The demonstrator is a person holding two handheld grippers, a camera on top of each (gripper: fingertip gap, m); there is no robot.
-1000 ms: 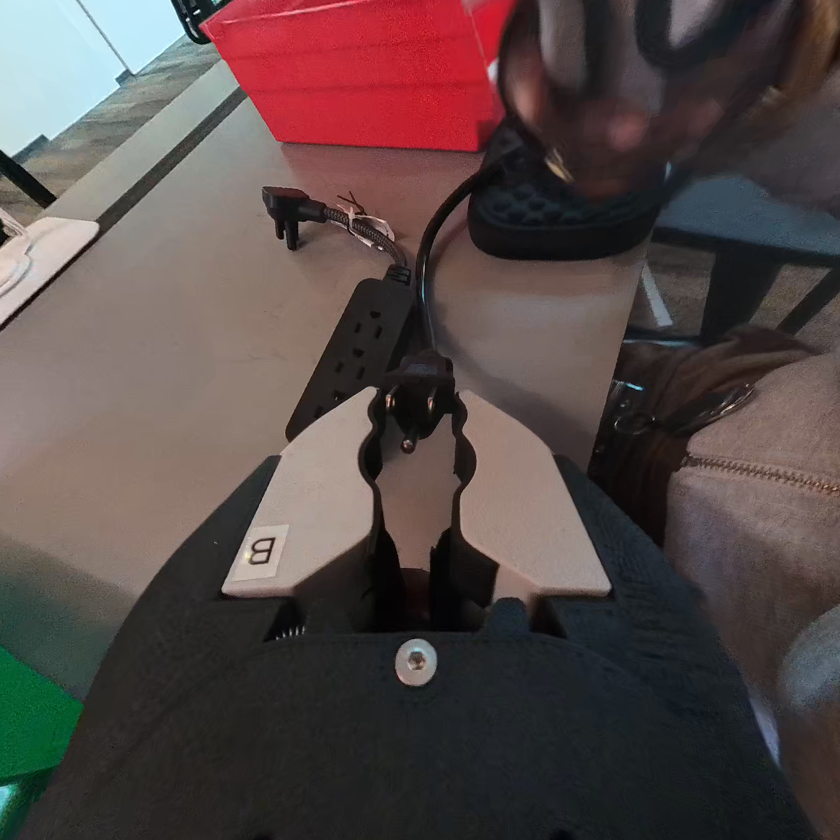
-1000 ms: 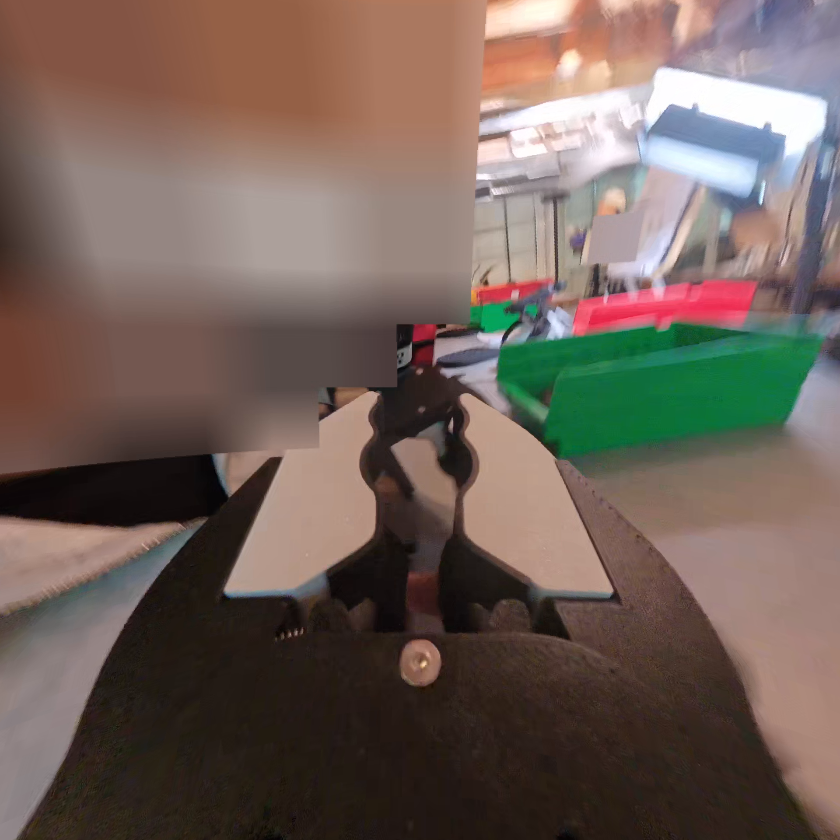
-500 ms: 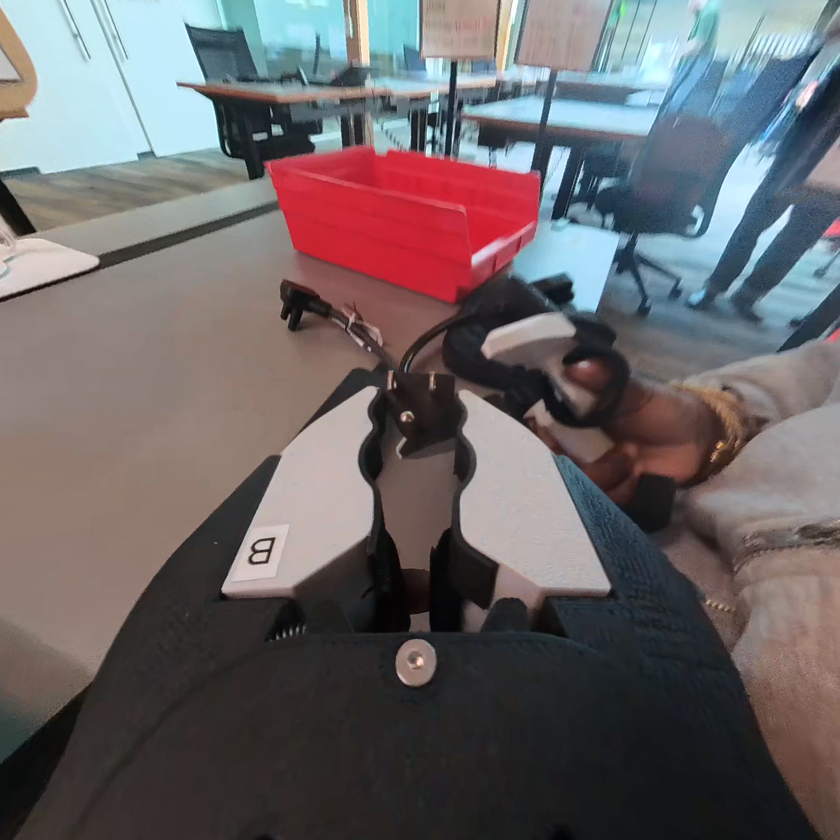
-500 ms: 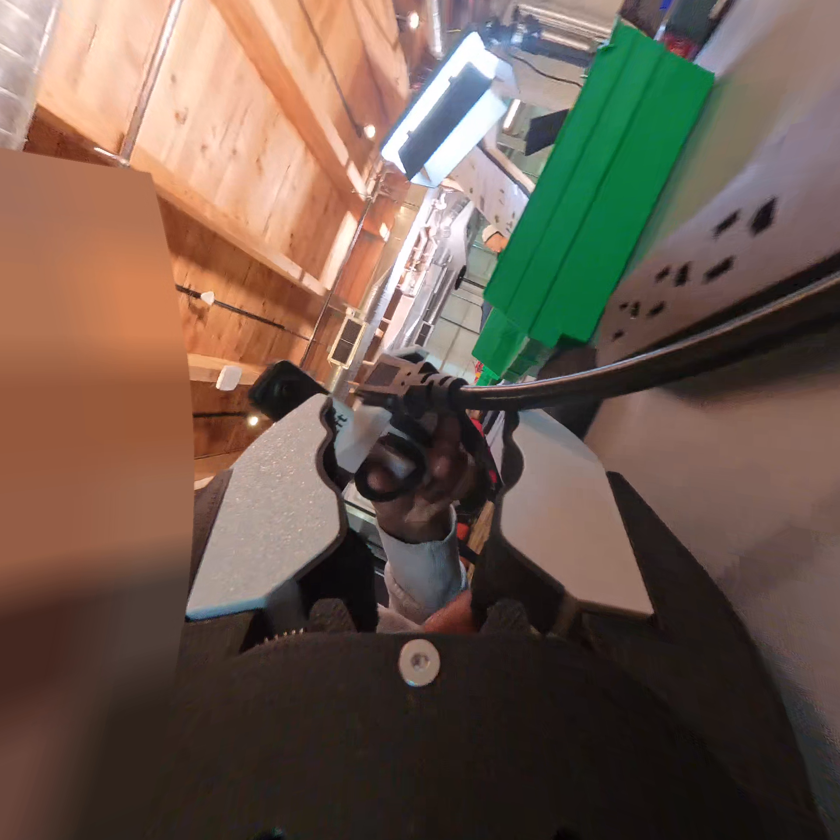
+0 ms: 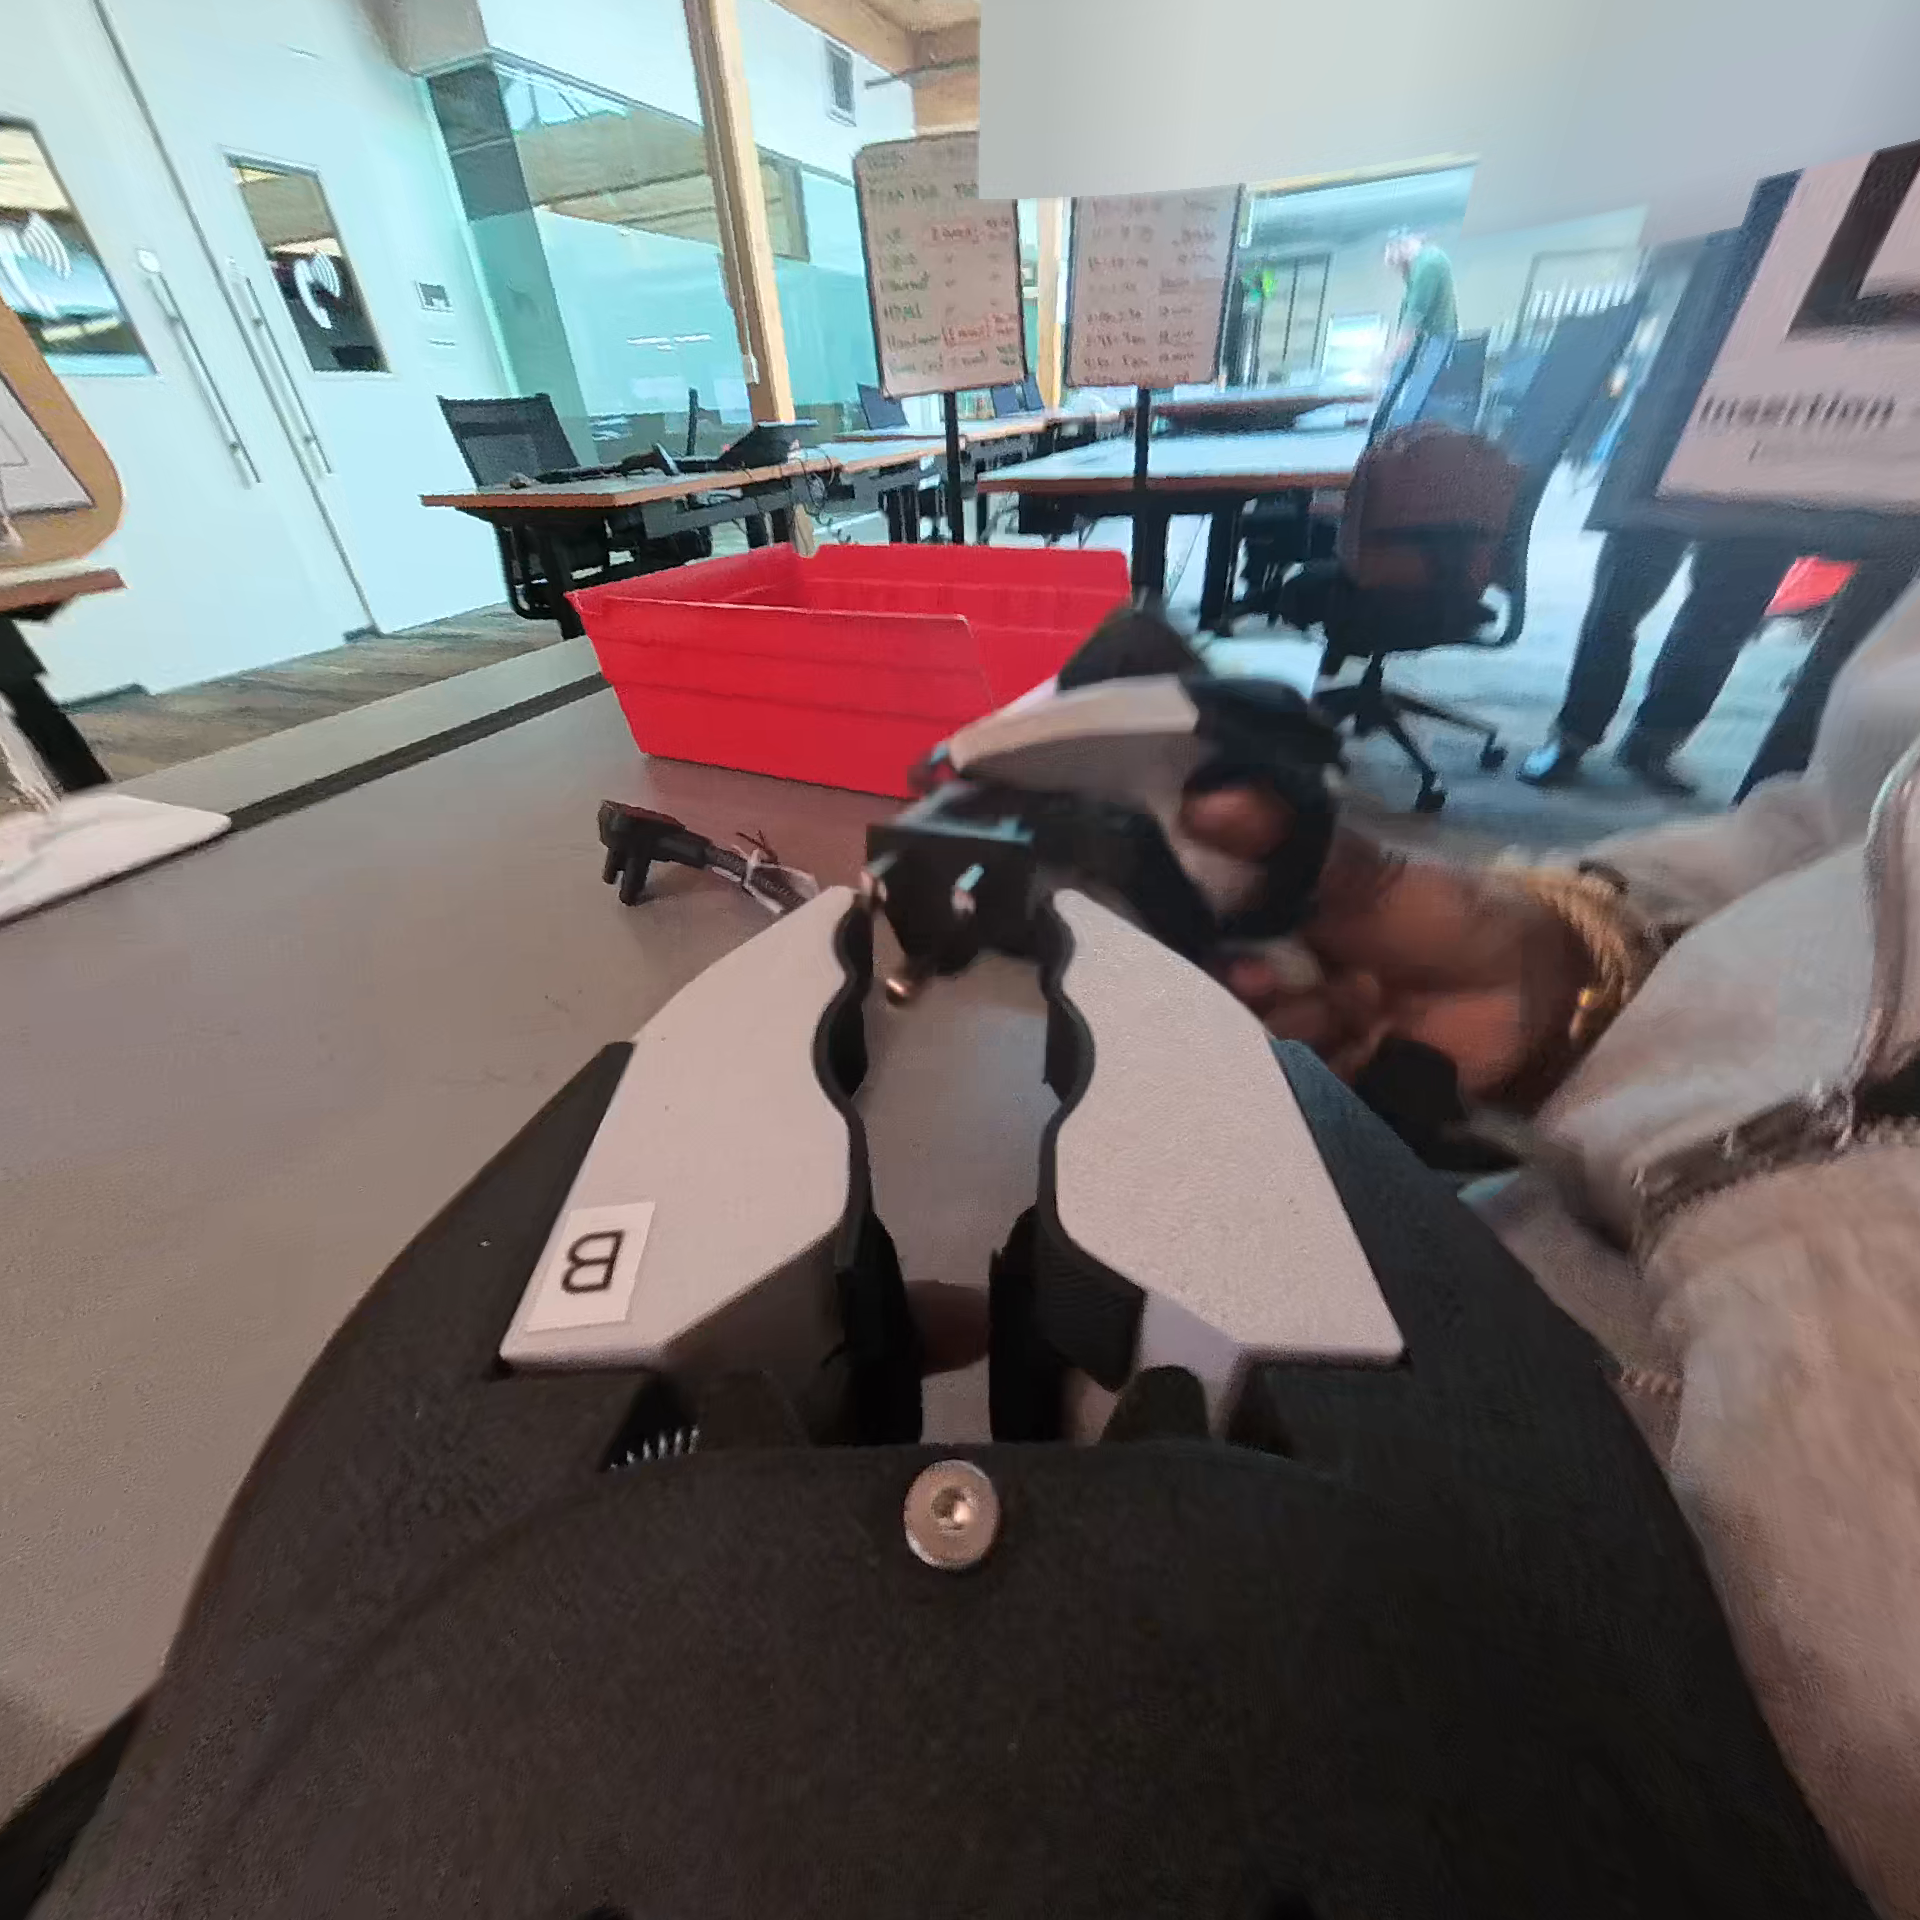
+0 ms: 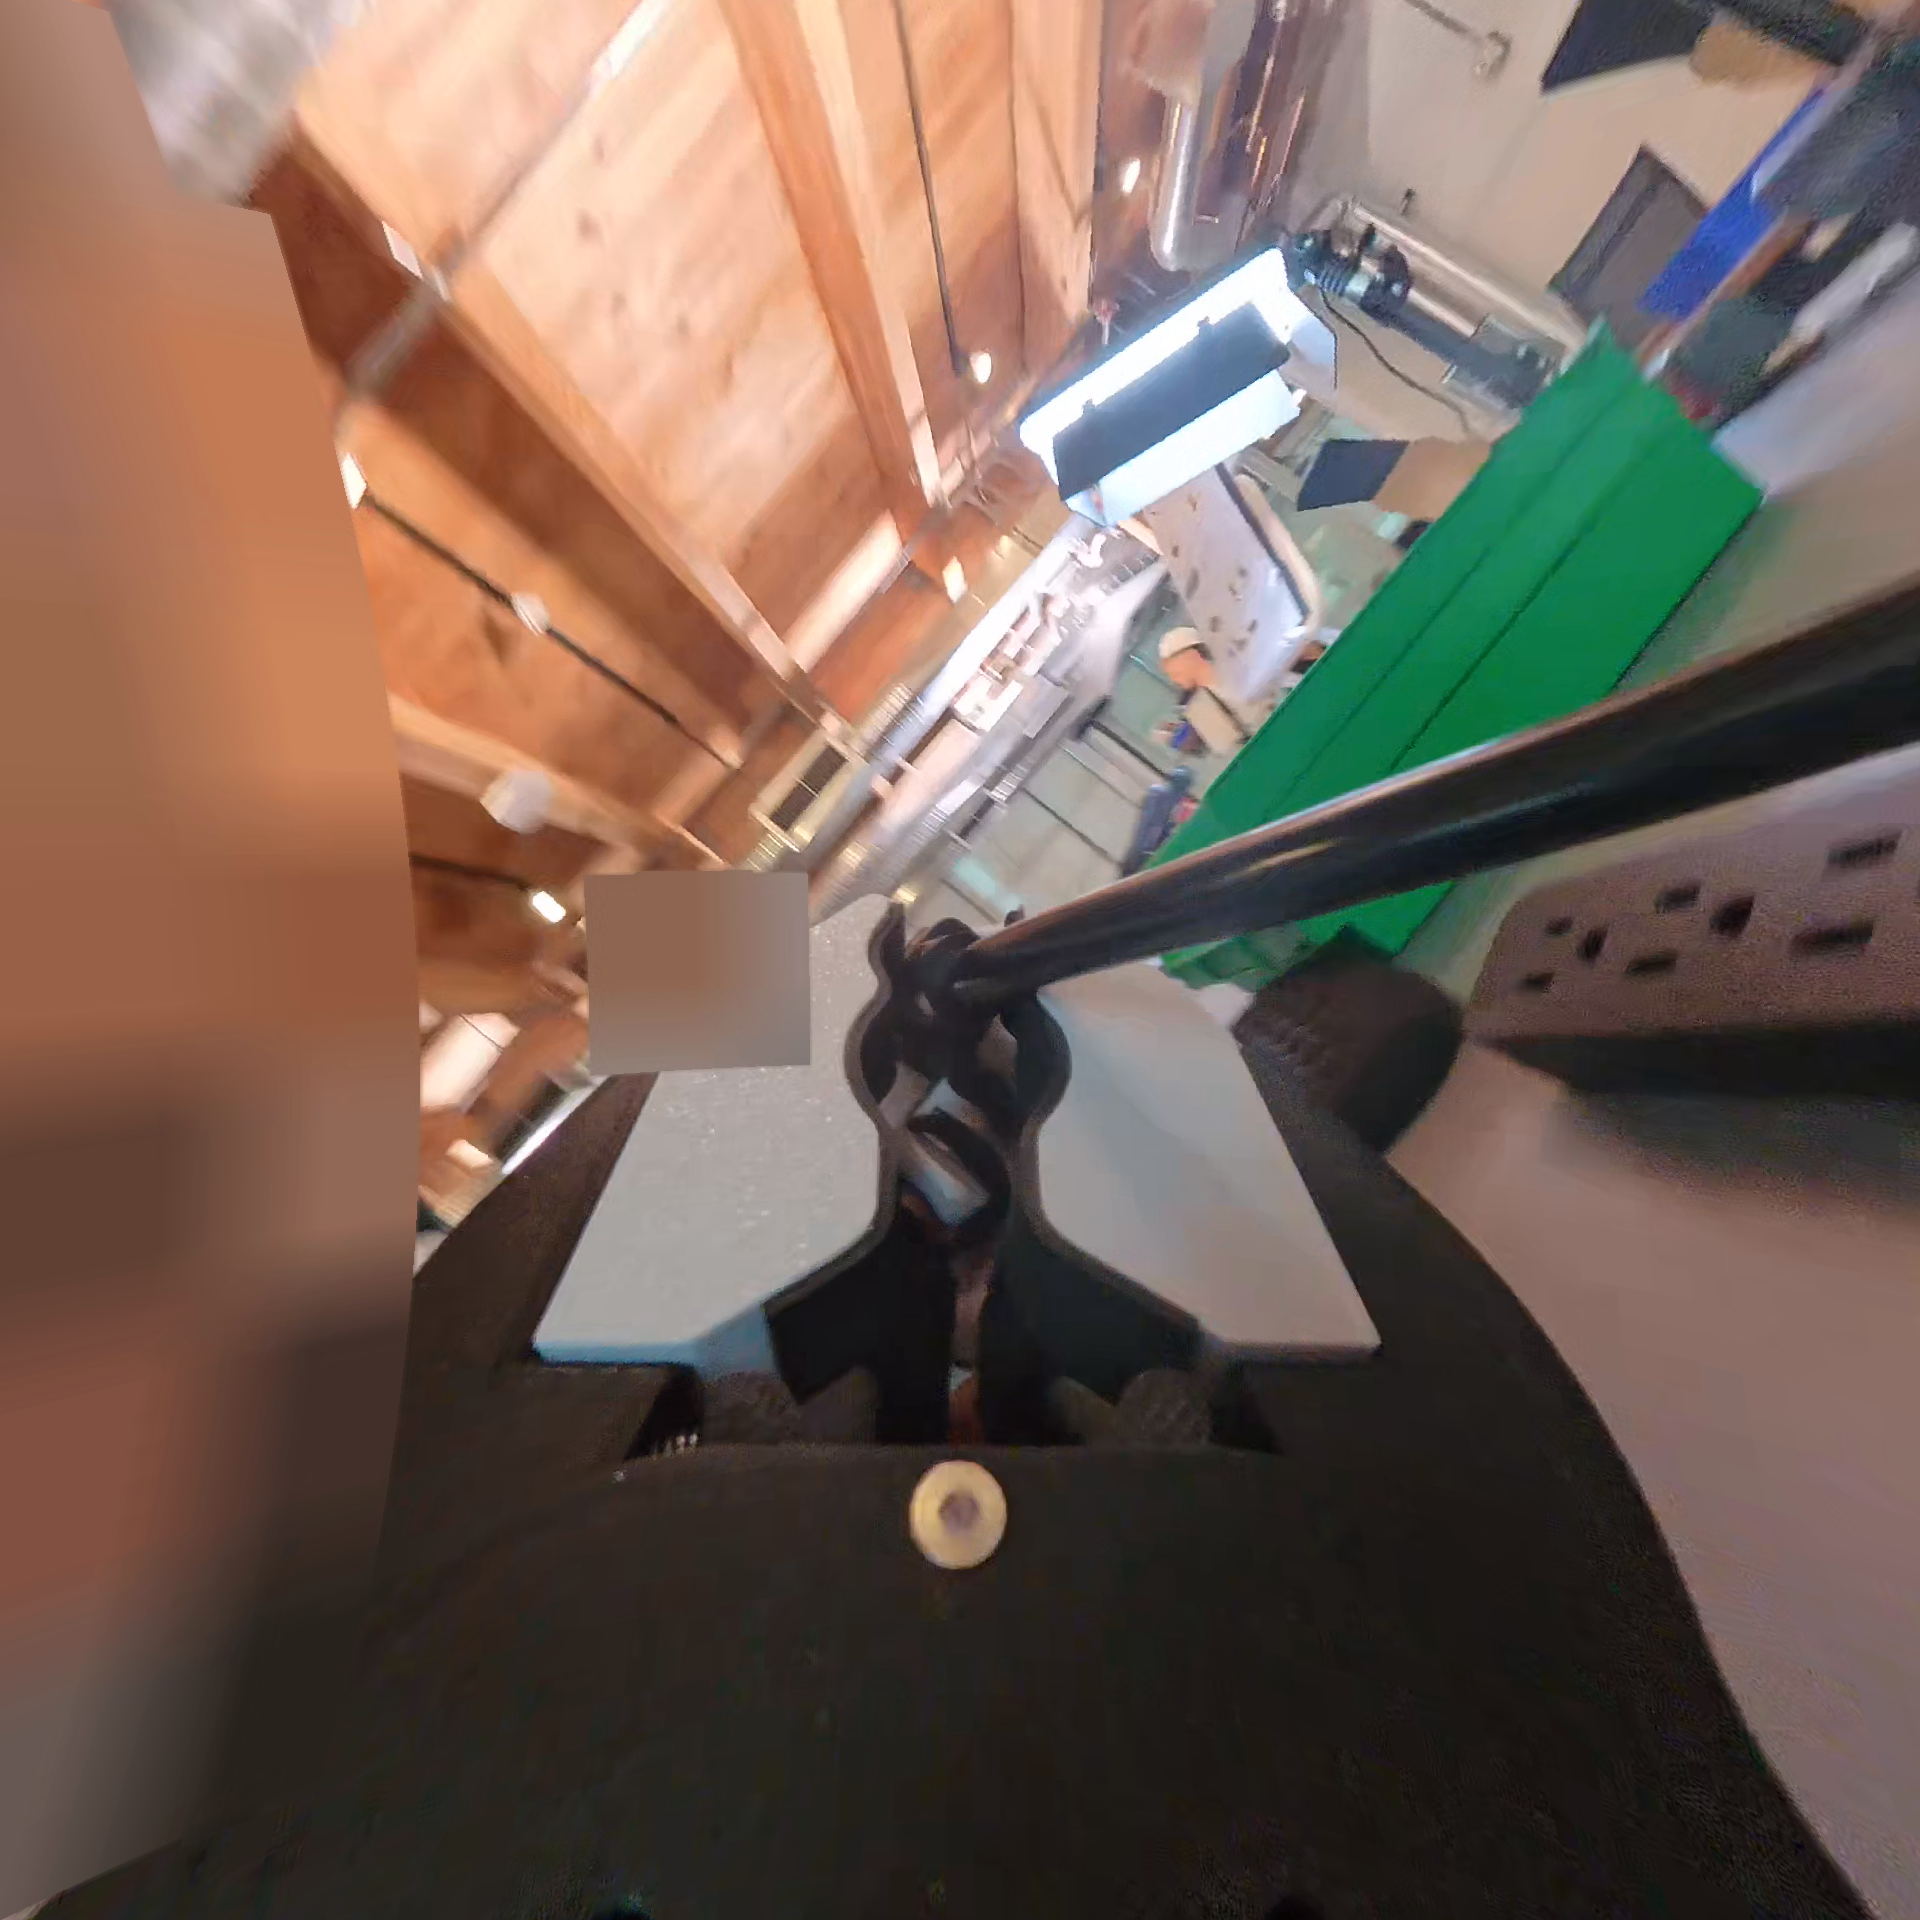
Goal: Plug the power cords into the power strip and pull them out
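Left tongs (image 5: pixel 951 914): grey, wavy-edged fingers clamped on a black three-pin moulded plug (image 5: pixel 954 899); its metal pins point up and toward the camera, and the plug is held above the surface.
Right tongs (image 6: pixel 961 997): grey fingers drawn together on the thick black power cord (image 6: pixel 1455 805) at its ribbed strain relief; the cord runs from there to the upper right edge of the right wrist view.
Right tongs, as seen from the left wrist: the blurred grey-and-black tool (image 5: pixel 1081 727) sits just behind the held plug, gripped by a person's hand (image 5: pixel 1382 914) in a pale grey sleeve.
Power strip (image 6: pixel 1714 935): long black plastic bar with rows of sockets, lying on the surface to the right in the right wrist view; the sockets that show are vacant.
Second plug (image 5: pixel 649 836): small black angled plug with a braided lead and a wire tie, lying loose on the surface, left of the held plug and near the red bin.
Surface (image 5: pixel 260 1039): smooth grey-brown tabletop.
Red bin (image 5: pixel 831 675): open red plastic storage bin standing on the far part of the surface.
Green bin (image 6: pixel 1538 665): green plastic storage bin beyond the cord in the right wrist view.
Background: office desks, black chairs, two standing whiteboards and people on the floor beyond.
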